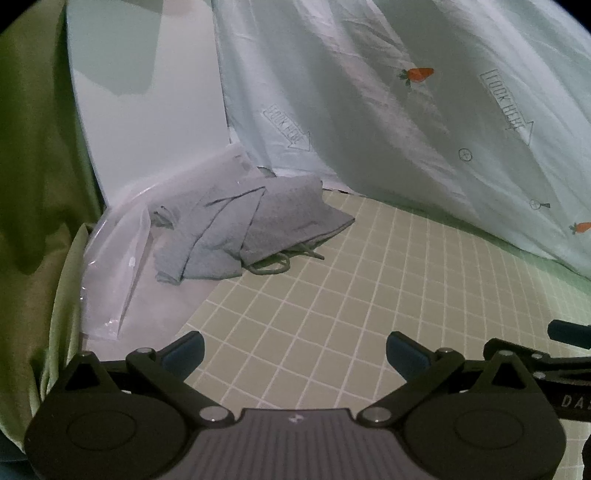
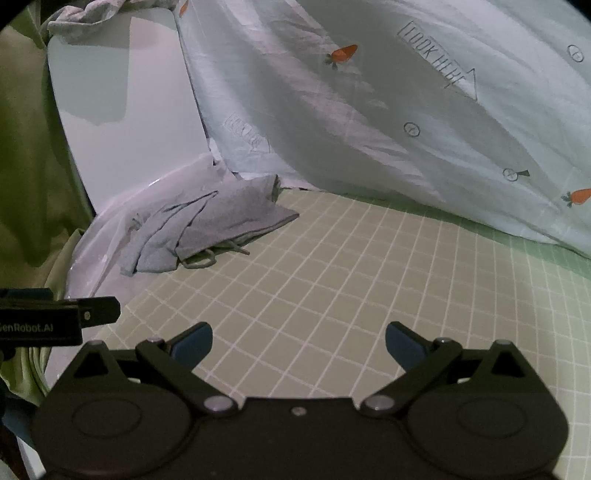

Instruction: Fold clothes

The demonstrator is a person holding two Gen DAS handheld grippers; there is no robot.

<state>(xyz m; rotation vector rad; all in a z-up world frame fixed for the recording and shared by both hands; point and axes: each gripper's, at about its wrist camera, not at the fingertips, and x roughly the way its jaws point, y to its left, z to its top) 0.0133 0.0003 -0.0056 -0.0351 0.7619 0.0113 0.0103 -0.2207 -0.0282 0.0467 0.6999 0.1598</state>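
Observation:
A grey folded garment (image 1: 243,225) with a drawstring lies at the far left of the green checked mat (image 1: 351,280), partly on a clear plastic bag (image 1: 118,266). It also shows in the right wrist view (image 2: 207,229). My left gripper (image 1: 295,354) is open and empty, low over the mat, well short of the garment. My right gripper (image 2: 299,345) is open and empty too, beside the left one. Part of the right gripper shows at the left view's right edge (image 1: 554,365), and the left gripper's body at the right view's left edge (image 2: 55,321).
A pale sheet with carrots and "LOOK HERE" arrows (image 1: 424,110) hangs behind the mat. A white board (image 1: 147,110) stands at the back left, with another crumpled grey cloth (image 2: 88,14) on top. Green fabric (image 1: 33,147) drapes on the left.

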